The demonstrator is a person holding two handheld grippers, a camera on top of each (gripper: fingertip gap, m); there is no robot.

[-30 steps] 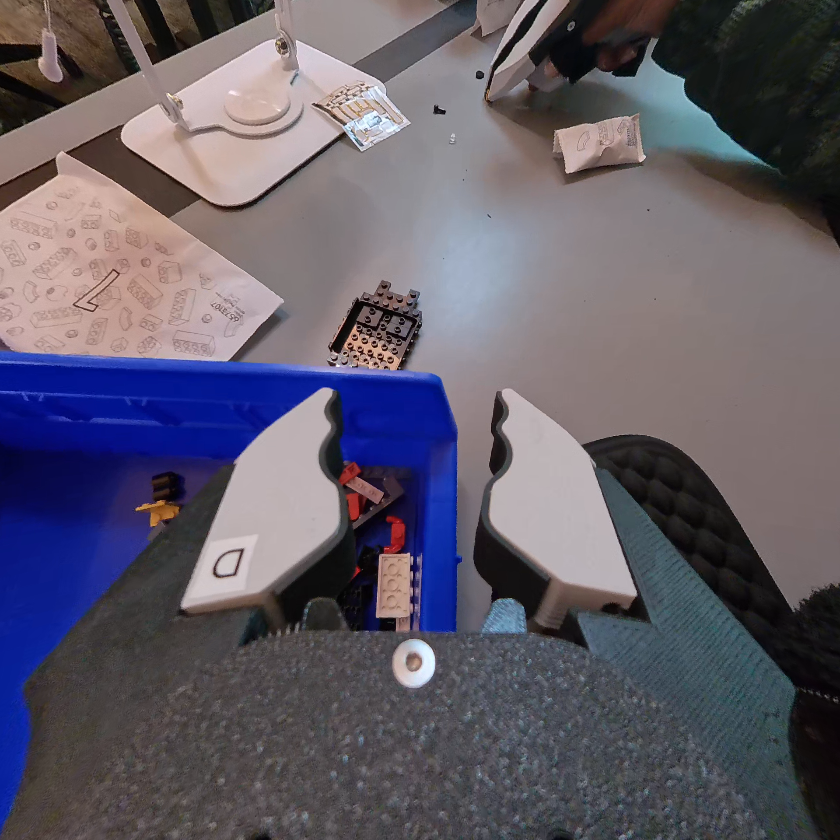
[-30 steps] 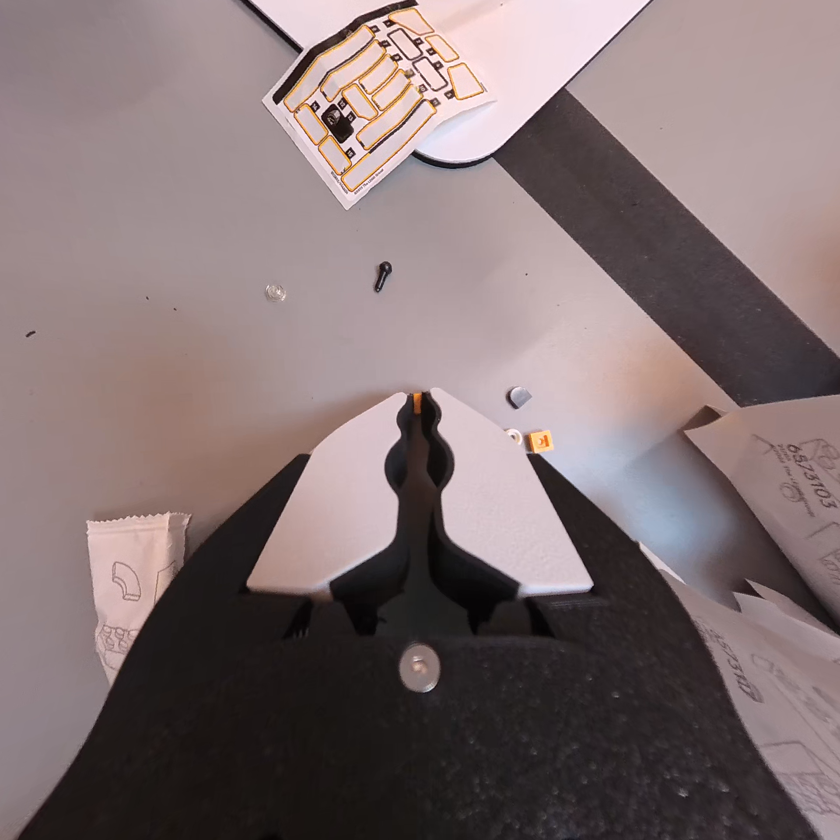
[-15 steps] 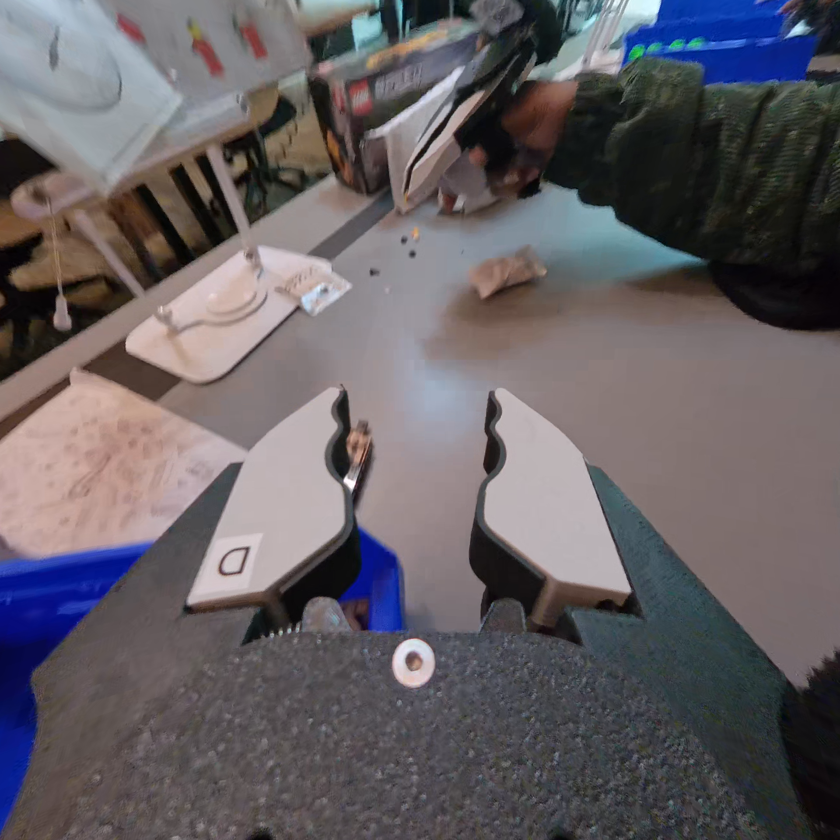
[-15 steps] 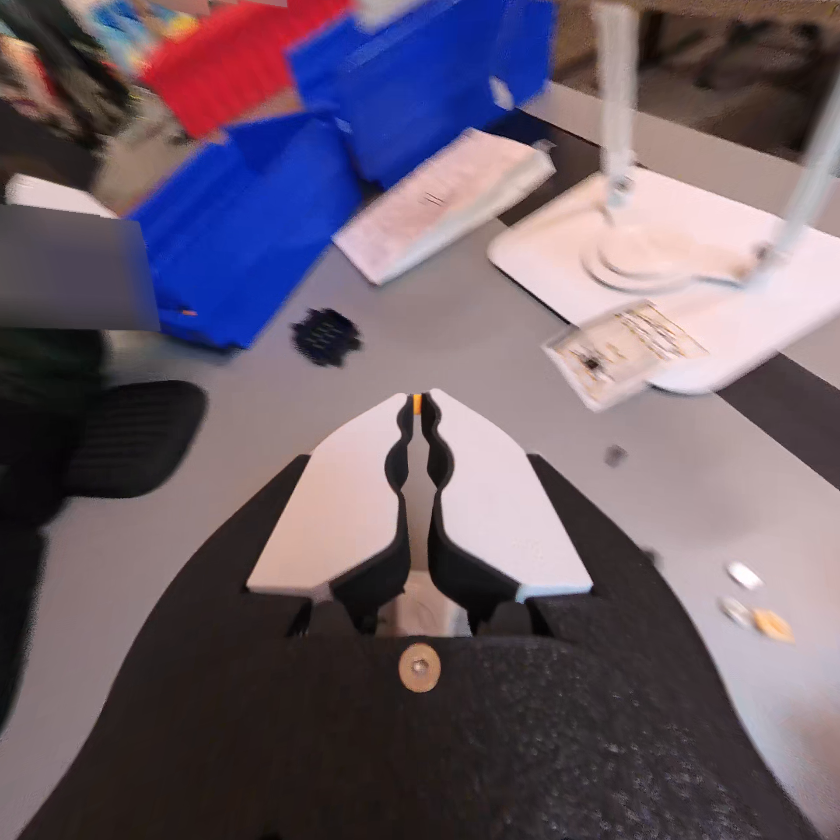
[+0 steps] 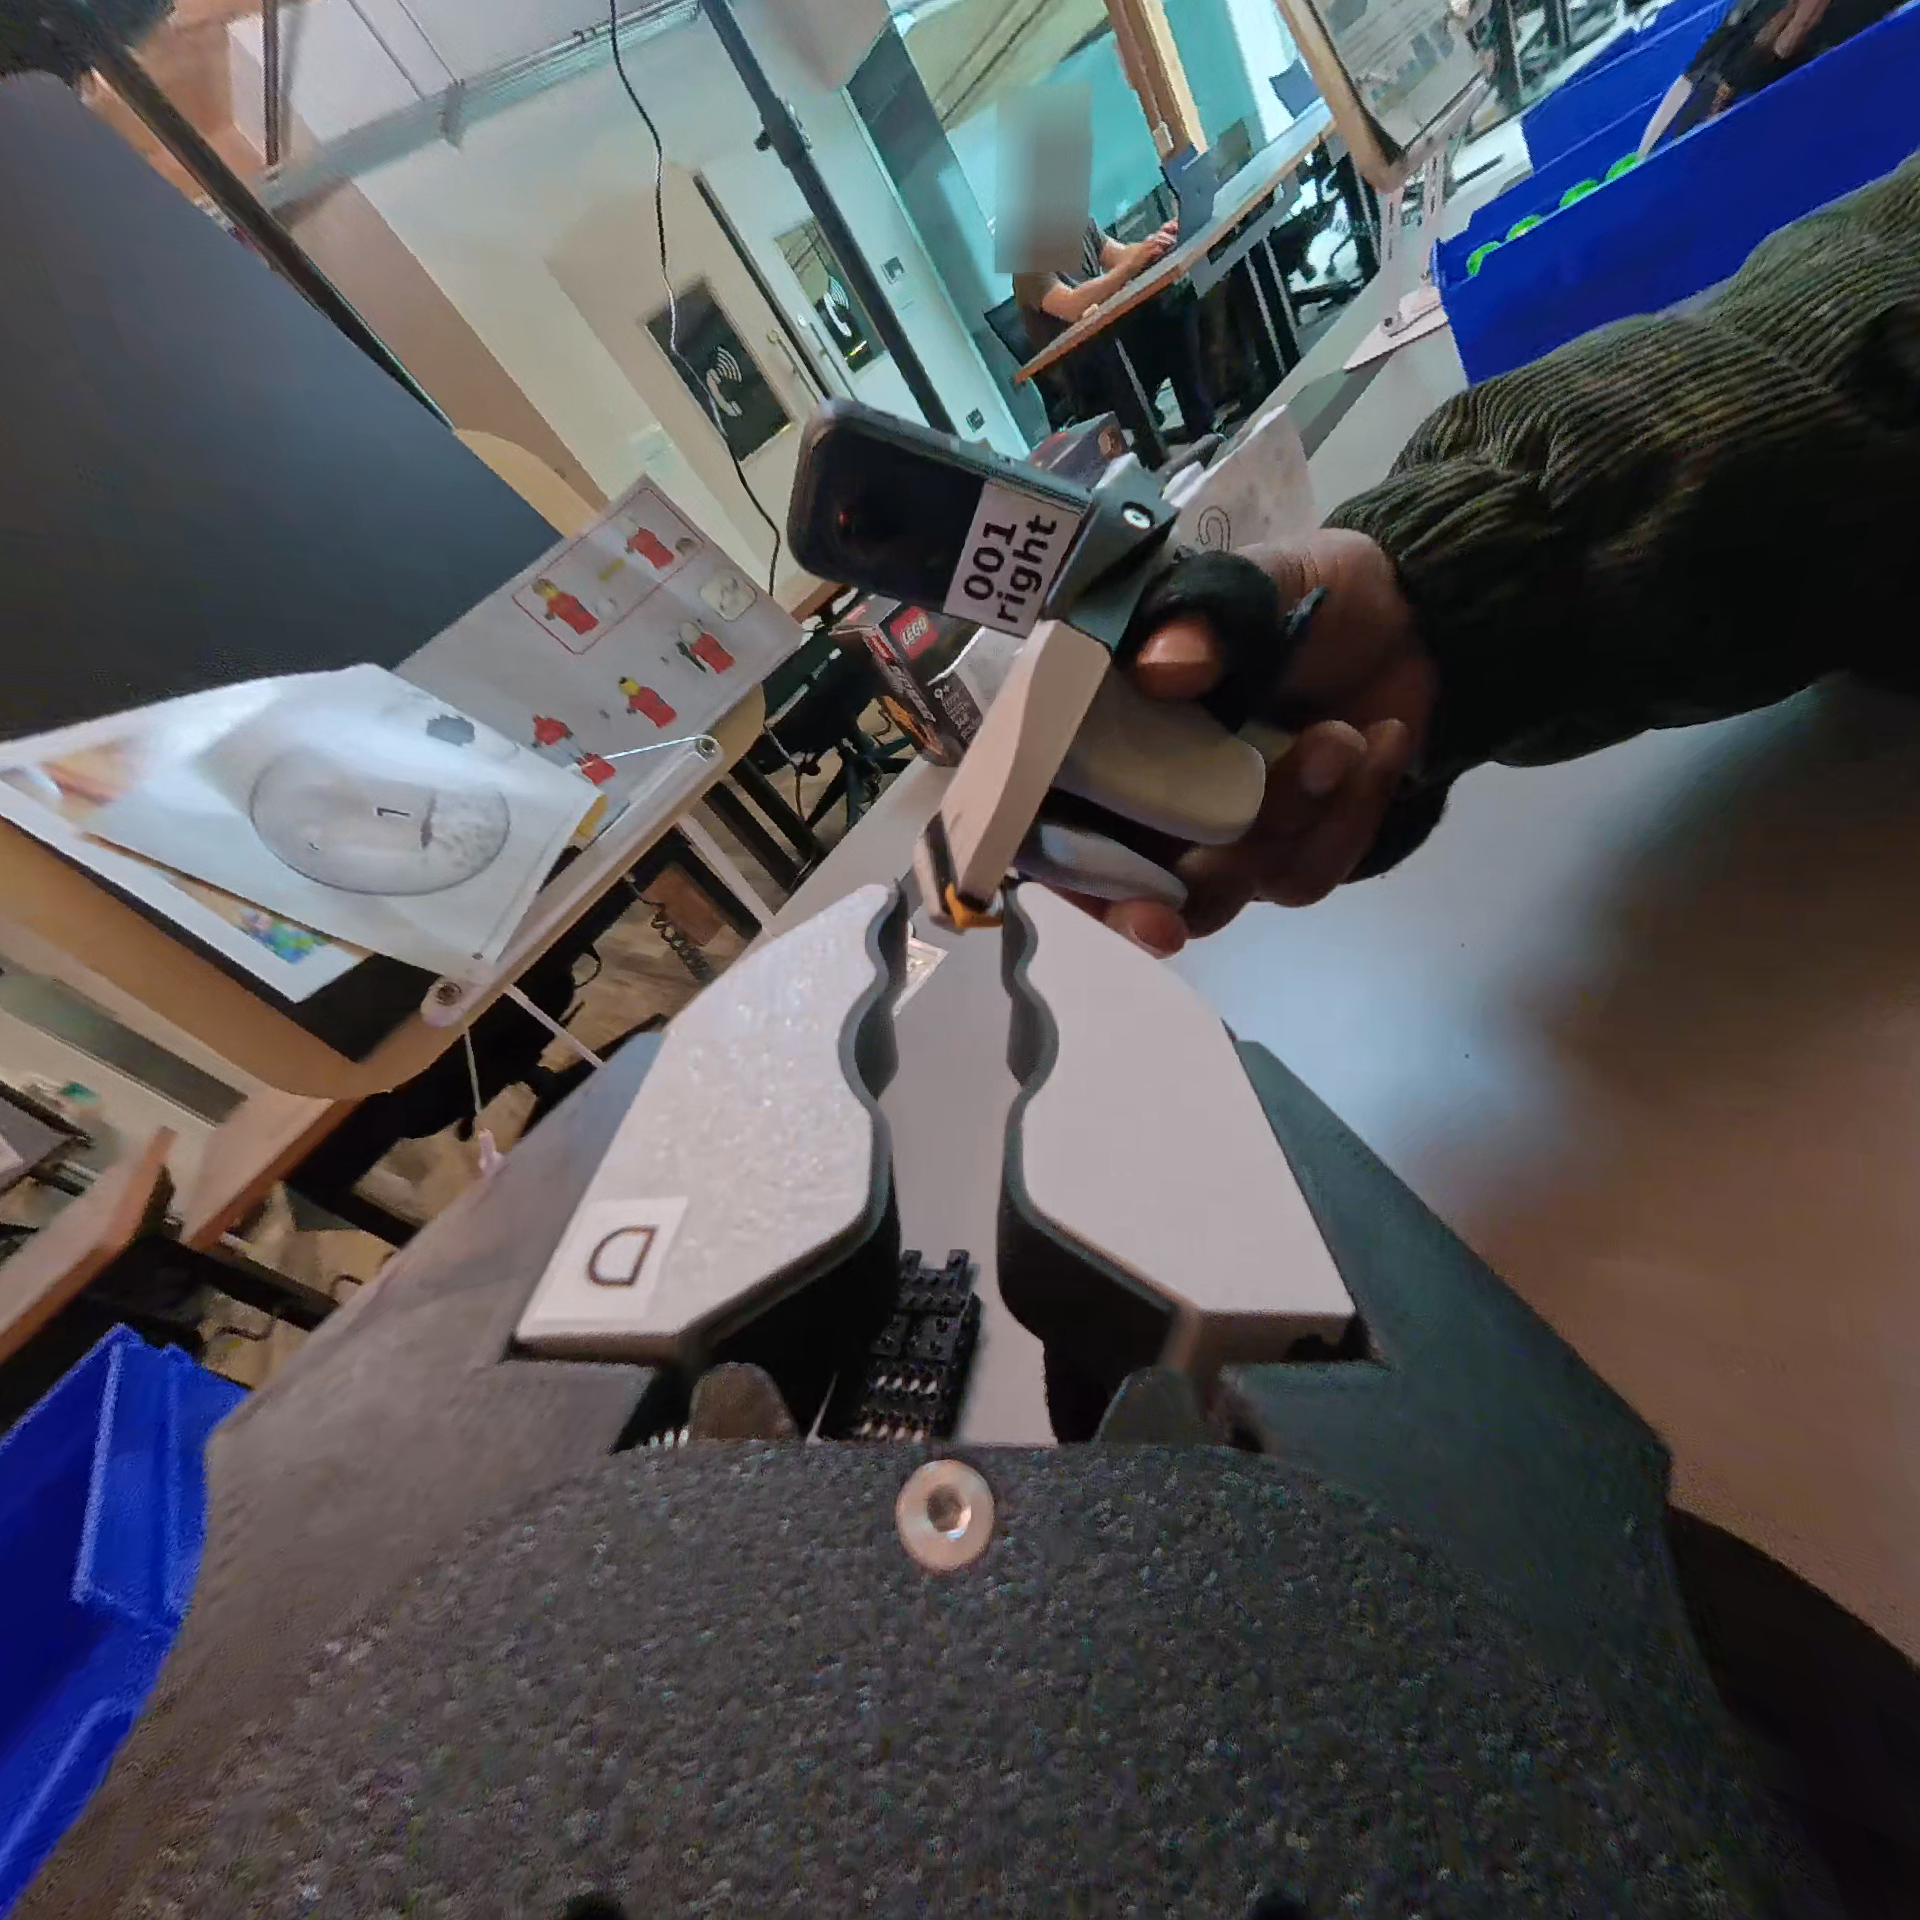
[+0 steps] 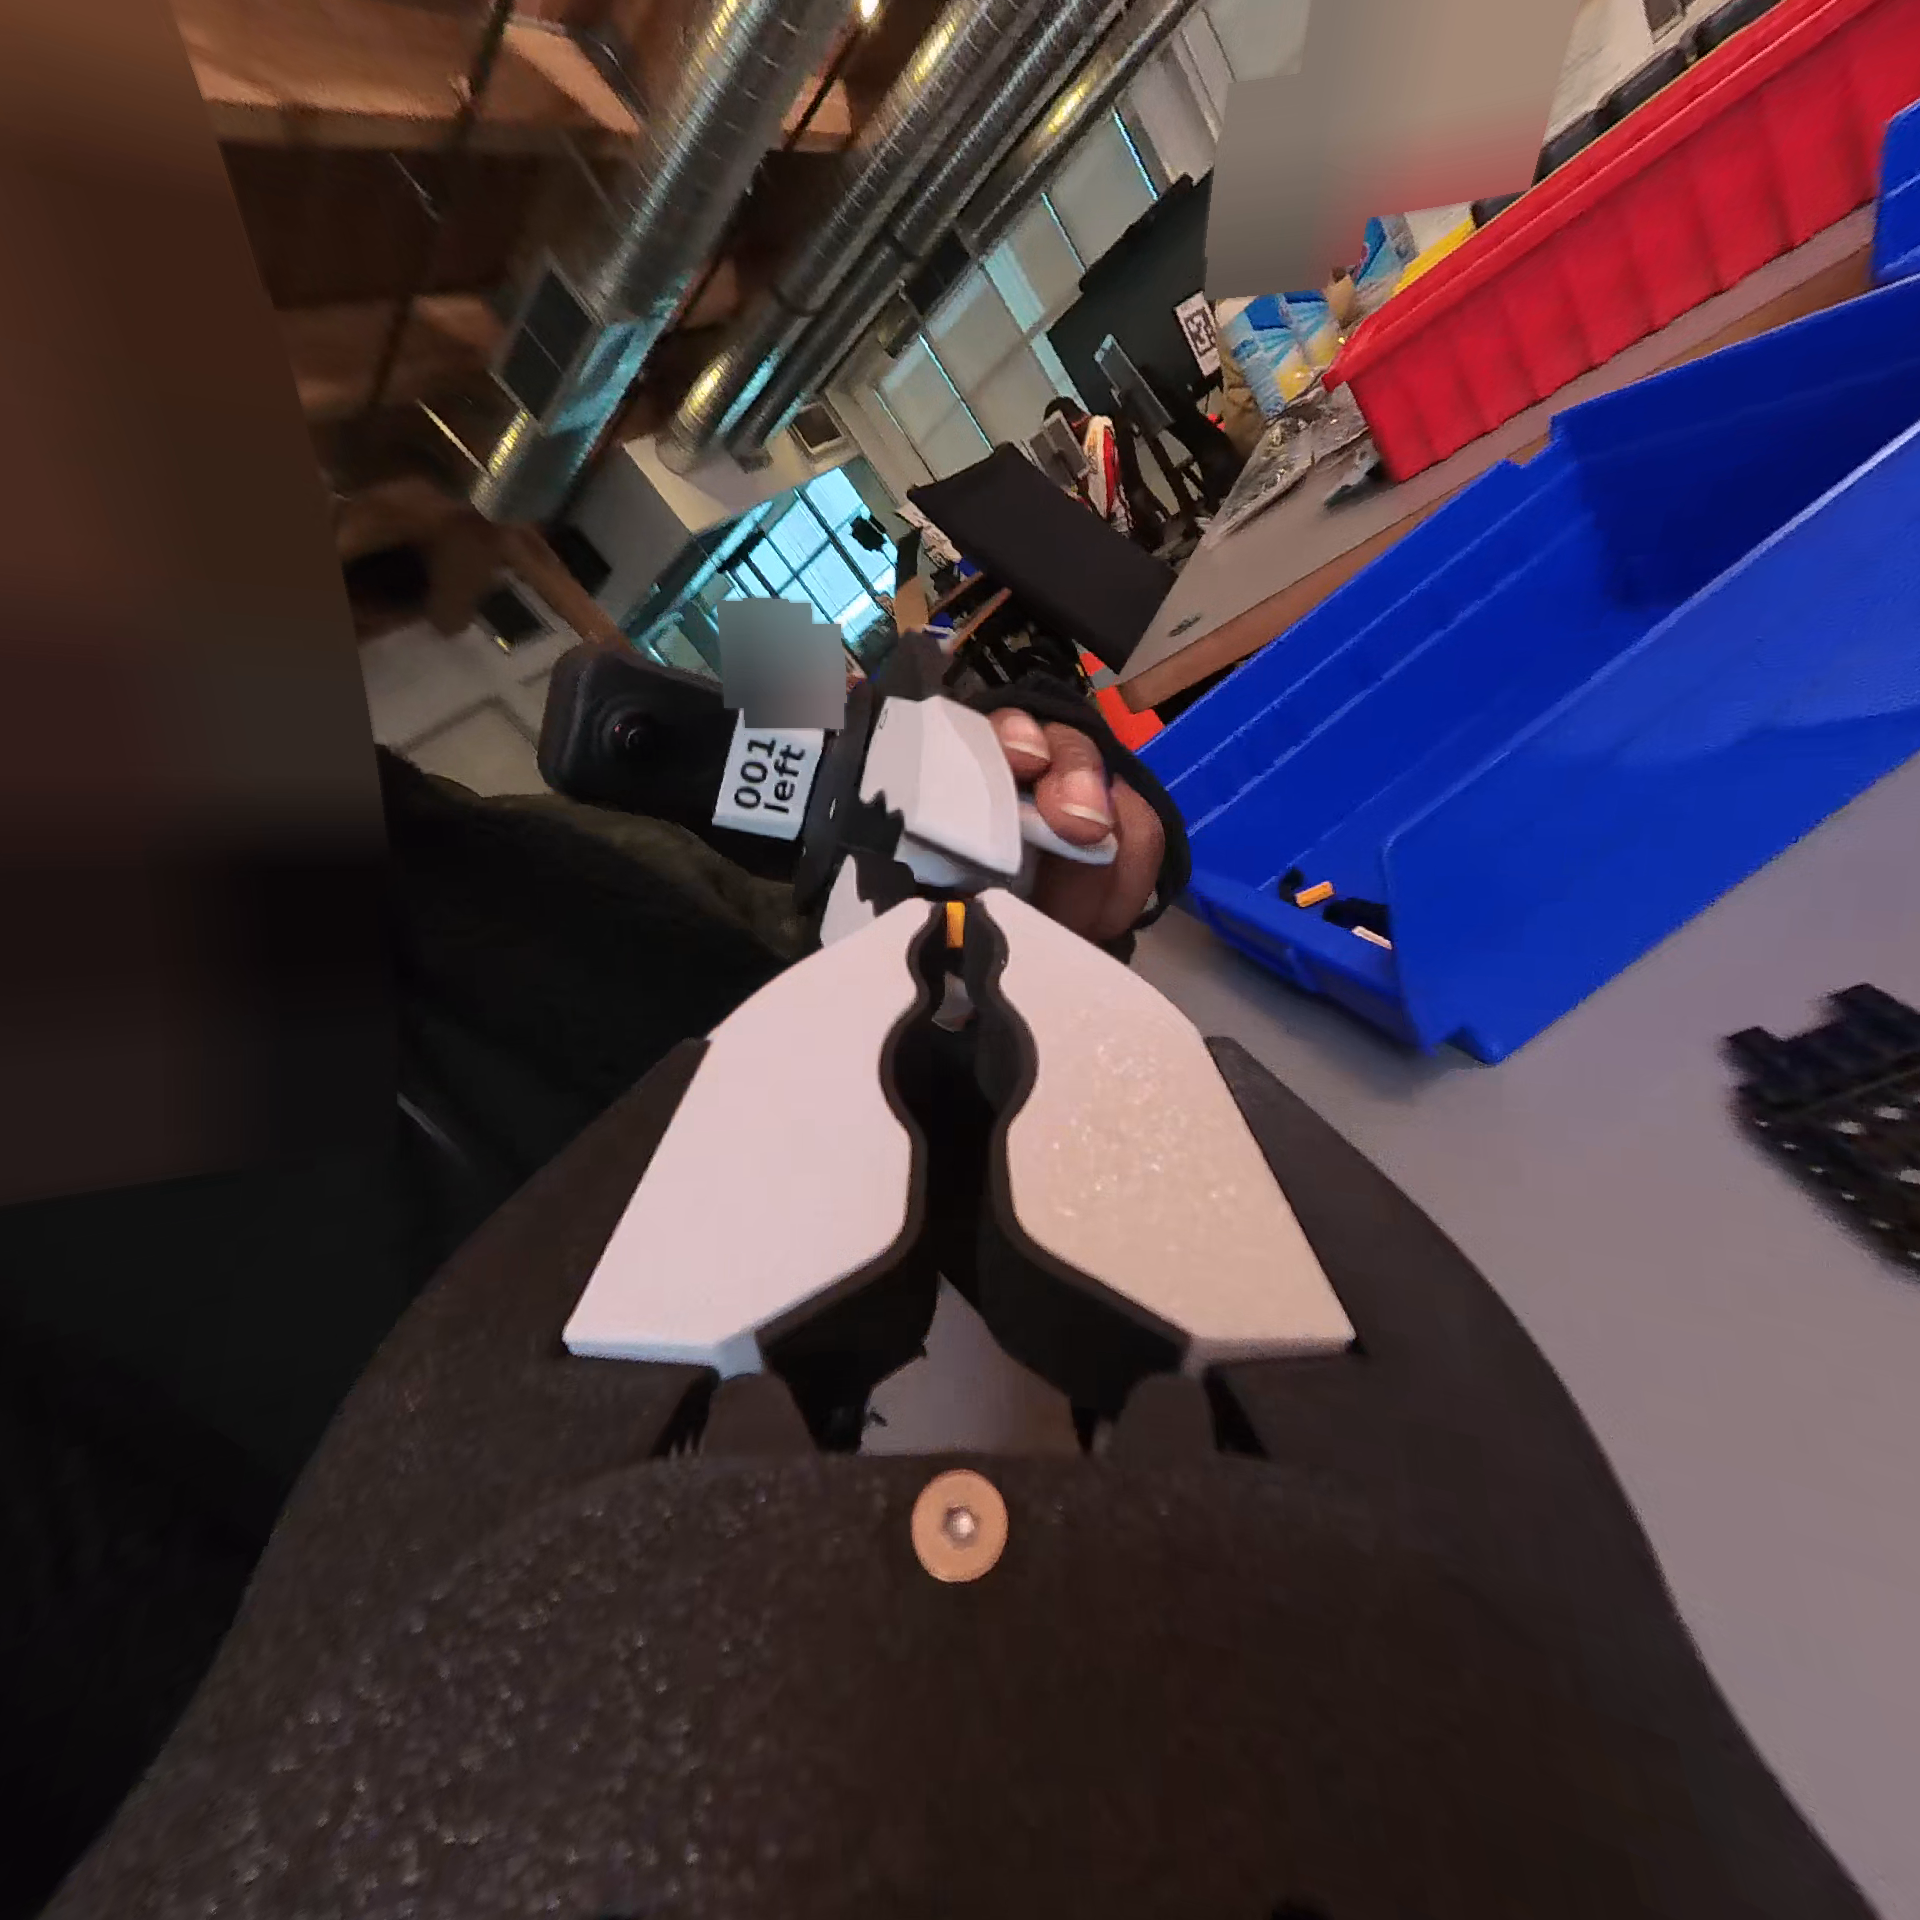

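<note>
Left gripper (image 5: 951, 914): jaws part-spread, nothing between them, raised above grey table (image 5: 1558, 1091). Black studded plate (image 5: 925, 1340) lies on table beneath, near its base. Right gripper (image 6: 951, 935): jaws pressed together, pinching small orange piece (image 6: 953, 921) at tips. Both grippers meet tip to tip in mid-air. Blue bin (image 6: 1558, 748) far right.
</note>
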